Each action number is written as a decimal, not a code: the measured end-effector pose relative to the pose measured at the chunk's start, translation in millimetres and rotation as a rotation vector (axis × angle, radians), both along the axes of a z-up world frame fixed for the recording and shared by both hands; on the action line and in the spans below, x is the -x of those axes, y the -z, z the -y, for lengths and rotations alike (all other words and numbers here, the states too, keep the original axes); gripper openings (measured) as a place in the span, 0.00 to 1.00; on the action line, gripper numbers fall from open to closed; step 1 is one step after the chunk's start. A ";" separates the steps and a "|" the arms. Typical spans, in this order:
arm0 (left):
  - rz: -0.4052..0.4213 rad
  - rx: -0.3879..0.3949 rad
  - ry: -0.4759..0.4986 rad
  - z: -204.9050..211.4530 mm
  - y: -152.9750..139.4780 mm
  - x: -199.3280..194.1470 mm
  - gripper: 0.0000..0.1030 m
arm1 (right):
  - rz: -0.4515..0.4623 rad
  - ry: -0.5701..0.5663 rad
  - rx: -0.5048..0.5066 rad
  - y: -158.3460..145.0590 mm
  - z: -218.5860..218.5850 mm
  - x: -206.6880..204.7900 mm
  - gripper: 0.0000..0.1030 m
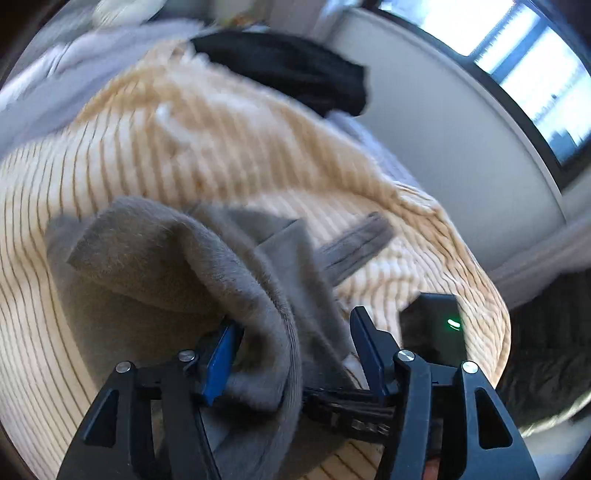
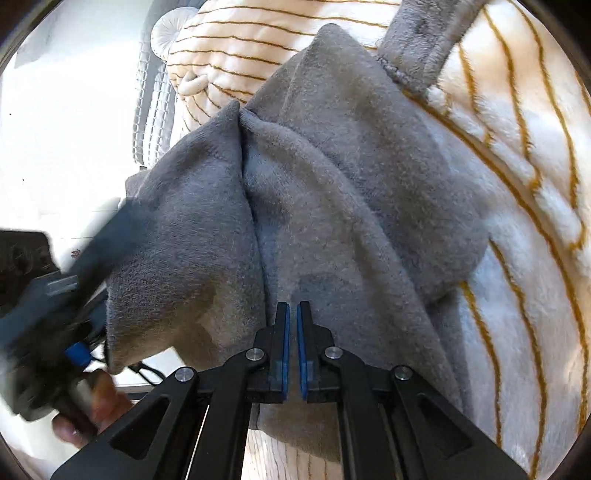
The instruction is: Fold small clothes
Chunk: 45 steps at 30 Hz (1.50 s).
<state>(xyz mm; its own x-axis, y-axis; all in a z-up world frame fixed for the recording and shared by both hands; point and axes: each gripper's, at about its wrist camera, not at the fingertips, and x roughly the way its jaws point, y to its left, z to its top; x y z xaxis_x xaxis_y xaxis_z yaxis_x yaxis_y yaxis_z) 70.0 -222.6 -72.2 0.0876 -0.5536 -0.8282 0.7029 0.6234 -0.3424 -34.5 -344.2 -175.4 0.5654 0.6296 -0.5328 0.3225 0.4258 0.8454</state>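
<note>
A small grey fleece garment (image 1: 207,258) lies bunched on a cream blanket with thin gold stripes (image 1: 184,147). My left gripper (image 1: 291,328) stands open, its blue-padded fingers on either side of a raised fold of the grey cloth. In the right wrist view the same garment (image 2: 332,184) fills the middle, one sleeve (image 2: 424,40) reaching to the top. My right gripper (image 2: 293,314) has its blue pads nearly together over the grey cloth; whether cloth is pinched between them I cannot tell. The left gripper shows blurred at the left of the right wrist view (image 2: 55,295).
A black garment (image 1: 291,70) lies at the far end of the blanket, pale grey cloth (image 1: 55,81) beside it. A white wall and window (image 1: 517,55) stand to the right. A round white cushion (image 2: 170,33) and the striped blanket (image 2: 517,184) are in the right wrist view.
</note>
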 end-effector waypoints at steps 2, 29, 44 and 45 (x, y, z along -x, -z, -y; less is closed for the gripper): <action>0.087 -0.006 0.019 -4.4 -12.6 9.8 0.63 | 0.001 0.005 -0.005 1.0 -0.4 -5.0 0.06; 0.023 -0.130 -0.390 -141.8 58.0 -31.7 0.75 | 0.127 -0.106 0.042 -53.7 36.9 -23.5 0.14; -0.038 -0.144 -0.314 -136.2 69.0 -22.5 0.76 | -0.020 -0.020 0.046 -11.0 93.3 23.4 0.35; -0.046 -0.146 -0.302 -138.3 67.0 -21.4 0.76 | -0.017 -0.037 0.047 -13.0 87.8 25.4 0.38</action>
<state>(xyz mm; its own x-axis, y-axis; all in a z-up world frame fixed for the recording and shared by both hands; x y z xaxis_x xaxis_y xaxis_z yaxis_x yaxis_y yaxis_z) 91.3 -84.3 -139.2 0.1906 -0.3839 -0.9035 0.4651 0.8458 -0.2613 -59.9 -432.0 -162.3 0.5325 0.6242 -0.5716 0.3200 0.4767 0.8187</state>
